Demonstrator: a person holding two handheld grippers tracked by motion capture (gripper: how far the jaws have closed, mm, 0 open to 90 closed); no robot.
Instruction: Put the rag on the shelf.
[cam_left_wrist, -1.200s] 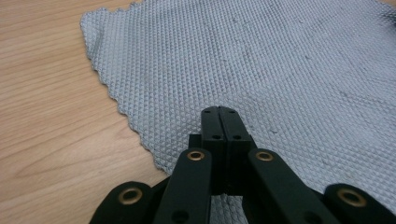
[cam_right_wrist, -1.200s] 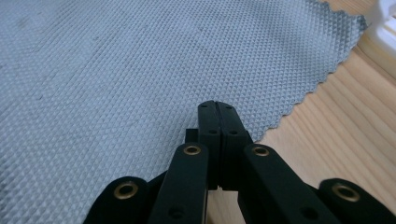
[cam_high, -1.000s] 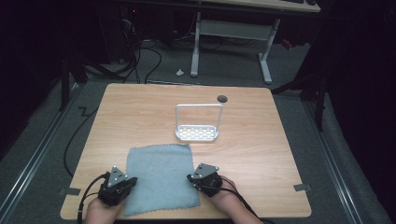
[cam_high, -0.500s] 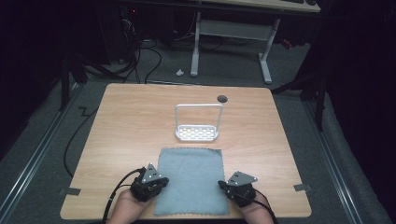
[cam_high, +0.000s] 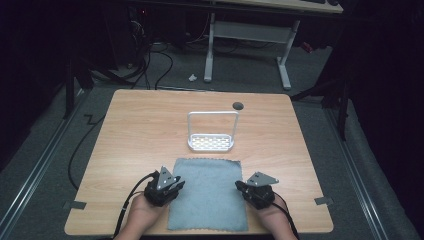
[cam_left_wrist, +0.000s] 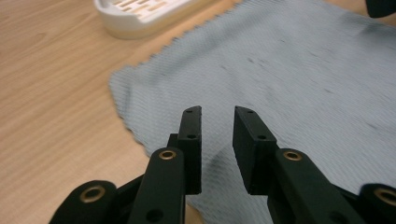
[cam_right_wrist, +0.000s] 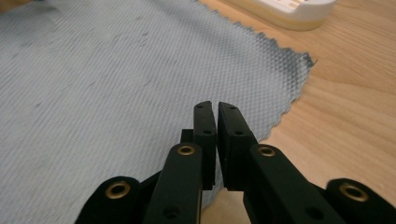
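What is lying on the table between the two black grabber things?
A flat blue-grey woven cloth lies spread on the wooden table between the left gripper and the right gripper. The high view shows it best.

The table (cam_high: 125, 130) lay bare along its left, right and far sides, wide enough for a gripper to pass. The one upright obstacle was the white rack (cam_high: 212, 131), standing mid-table just beyond the far edge of the cloth (cam_high: 209, 192), its tall handle loop rising over a low slotted base. A small dark hole (cam_high: 238, 105) sat in the tabletop behind it. The cloth lay flat, offering no barrier. The left gripper (cam_high: 172, 186) and right gripper (cam_high: 244, 187) flanked the cloth's sides near the front, well apart from each other
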